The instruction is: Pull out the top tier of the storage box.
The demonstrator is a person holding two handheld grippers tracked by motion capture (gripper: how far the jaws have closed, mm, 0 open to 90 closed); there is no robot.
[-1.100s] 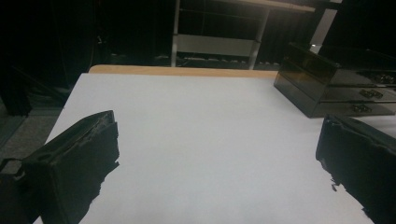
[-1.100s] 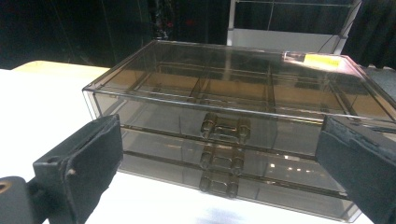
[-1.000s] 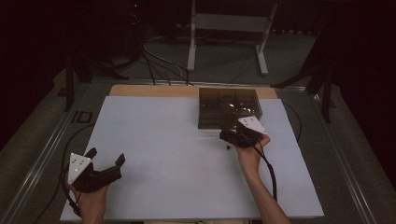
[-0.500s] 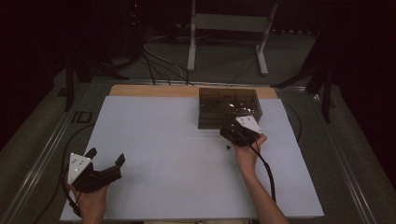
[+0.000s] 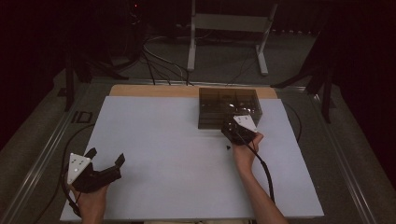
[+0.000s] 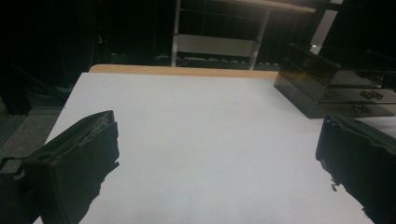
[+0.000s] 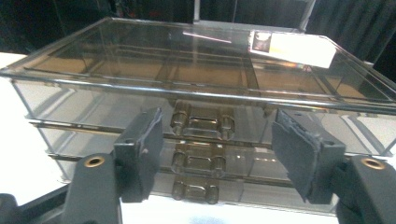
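Note:
A smoked clear drawer box point(image 5: 228, 100) stands at the back right of the white tabletop point(image 5: 177, 154). In the right gripper view its three drawers are stacked, each with a small clear handle: top point(image 7: 203, 122), middle point(image 7: 198, 163), bottom point(image 7: 195, 190). My right gripper point(image 7: 219, 140) is level at the box front point(image 5: 229, 126). Its jaws have just been closing, and the top and middle handles lie between the pads point(image 7: 144, 140), untouched. My left gripper point(image 5: 106, 156) rests at the front left, wide open and holding nothing point(image 6: 217, 140). The box point(image 6: 336, 84) lies far off to its right.
A tiny dark speck point(image 5: 228, 148) lies on the white surface just left of the right hand. A wooden strip point(image 5: 154, 91) runs along the table's far edge. Cables and a metal stand point(image 5: 229, 28) sit on the floor beyond. A white label point(image 7: 292, 46) is on the box lid.
The right hand has crept slightly toward the drawer box. The left hand and its gripper have stayed put.

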